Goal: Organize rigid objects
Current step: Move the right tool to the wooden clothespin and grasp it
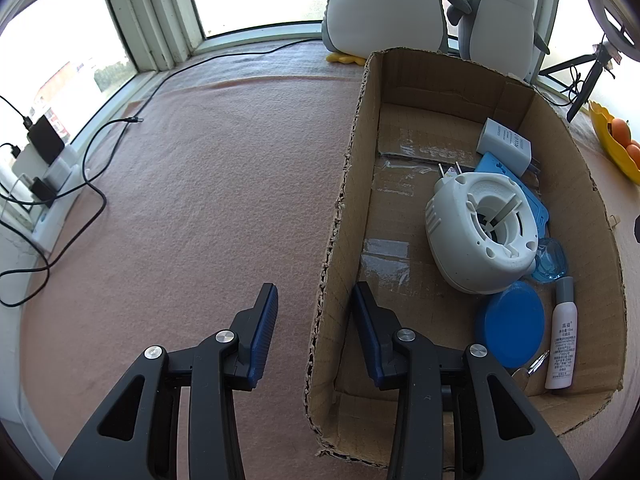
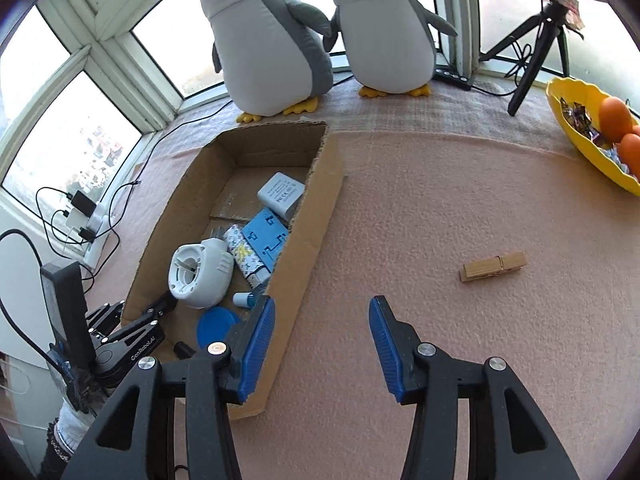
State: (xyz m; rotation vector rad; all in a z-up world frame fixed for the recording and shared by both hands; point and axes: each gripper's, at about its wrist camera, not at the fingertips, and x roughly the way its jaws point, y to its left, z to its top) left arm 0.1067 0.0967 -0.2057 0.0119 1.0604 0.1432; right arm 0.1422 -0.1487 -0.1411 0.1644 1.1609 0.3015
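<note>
A cardboard box (image 1: pixel 580 208) (image 2: pixel 312 216) lies on the pink cloth. It holds a white round plug-in device (image 1: pixel 476 232) (image 2: pixel 200 272), a white charger (image 1: pixel 504 144) (image 2: pixel 282 194), a blue flat piece (image 2: pixel 266 238), a blue lid (image 1: pixel 514 324) (image 2: pixel 216 326) and a small white bottle (image 1: pixel 562 344). A wooden clothespin (image 2: pixel 493 266) lies on the cloth right of the box. My left gripper (image 1: pixel 314 292) is open and empty, straddling the box's left wall. My right gripper (image 2: pixel 322 306) is open and empty above the cloth by the box's right wall, short of the clothespin.
Two plush penguins (image 2: pixel 272 40) (image 2: pixel 384 28) stand behind the box at the window. A yellow bowl (image 2: pixel 580 136) with oranges sits far right, a black tripod (image 2: pixel 532 52) beside it. Cables and chargers (image 1: pixel 44 160) lie at the left edge.
</note>
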